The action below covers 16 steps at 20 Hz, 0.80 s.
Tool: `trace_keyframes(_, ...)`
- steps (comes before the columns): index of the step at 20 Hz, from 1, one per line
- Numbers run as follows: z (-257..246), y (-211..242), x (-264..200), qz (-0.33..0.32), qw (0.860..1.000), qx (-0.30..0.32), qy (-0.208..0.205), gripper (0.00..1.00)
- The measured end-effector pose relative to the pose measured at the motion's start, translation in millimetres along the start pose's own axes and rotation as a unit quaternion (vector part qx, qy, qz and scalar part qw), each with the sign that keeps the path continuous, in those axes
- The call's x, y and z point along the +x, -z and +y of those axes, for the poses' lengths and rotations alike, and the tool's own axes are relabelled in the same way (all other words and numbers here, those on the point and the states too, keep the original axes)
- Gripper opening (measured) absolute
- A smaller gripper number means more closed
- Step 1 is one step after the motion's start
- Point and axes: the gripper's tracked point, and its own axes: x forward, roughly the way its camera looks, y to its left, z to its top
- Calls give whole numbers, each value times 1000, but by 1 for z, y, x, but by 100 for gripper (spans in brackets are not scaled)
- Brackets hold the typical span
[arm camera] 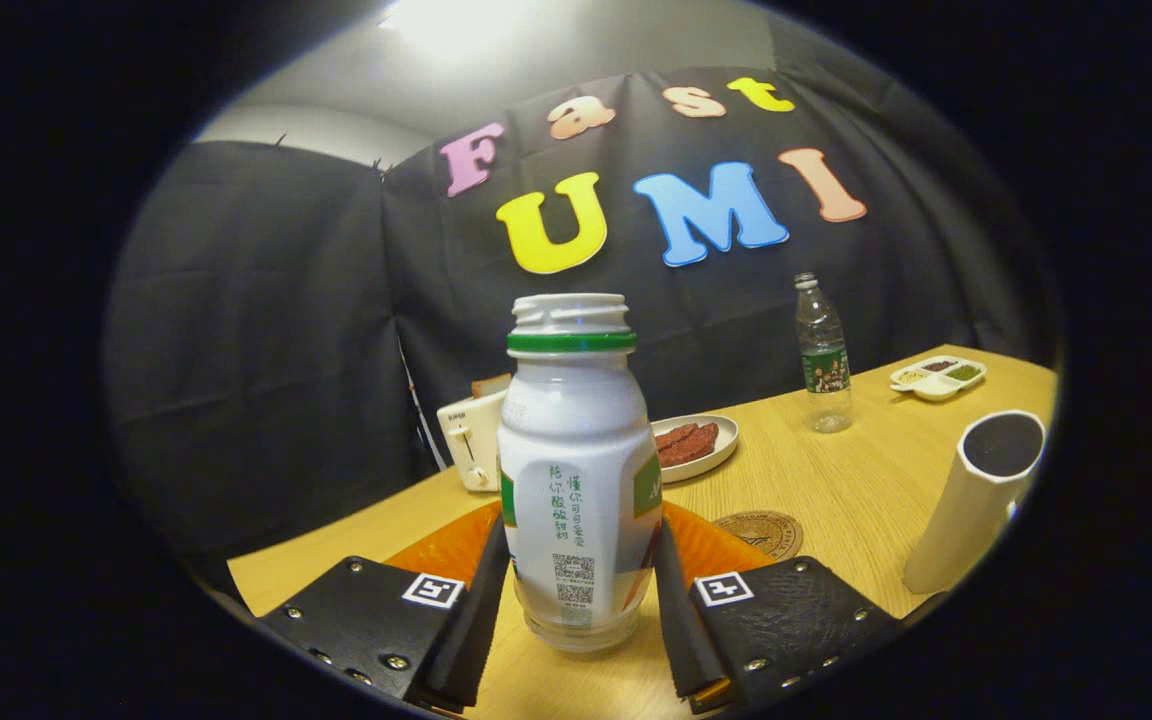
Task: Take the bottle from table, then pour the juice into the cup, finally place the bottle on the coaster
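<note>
The uncapped white juice bottle point(578, 470) stands upright on the worktop point(836, 490) squarely between the fingers of the tool point(580, 600), its long axis vertical, and both finger pads look pressed to its lower sides, so I judge the tool closed on it. The white cup point(976, 500) stands ahead and to the right near the worktop's right edge, its dark mouth tilted toward the camera so I cannot tell what it holds, while the round brown coaster point(762, 532) lies flat just beyond the right finger, between bottle and cup. At the far edge a plate point(721, 448) holds reddish slices, with a toaster point(472, 438), a clear water bottle point(823, 358) and a small divided dish point(939, 378) of condiments.
</note>
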Motion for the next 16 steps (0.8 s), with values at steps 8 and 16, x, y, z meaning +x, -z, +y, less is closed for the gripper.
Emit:
trace_keyframes(8,-7,-46,-9,-84,980,179,-24,69)
trace_keyframes(16,-28,-72,-20,-136,934,329,-31,69)
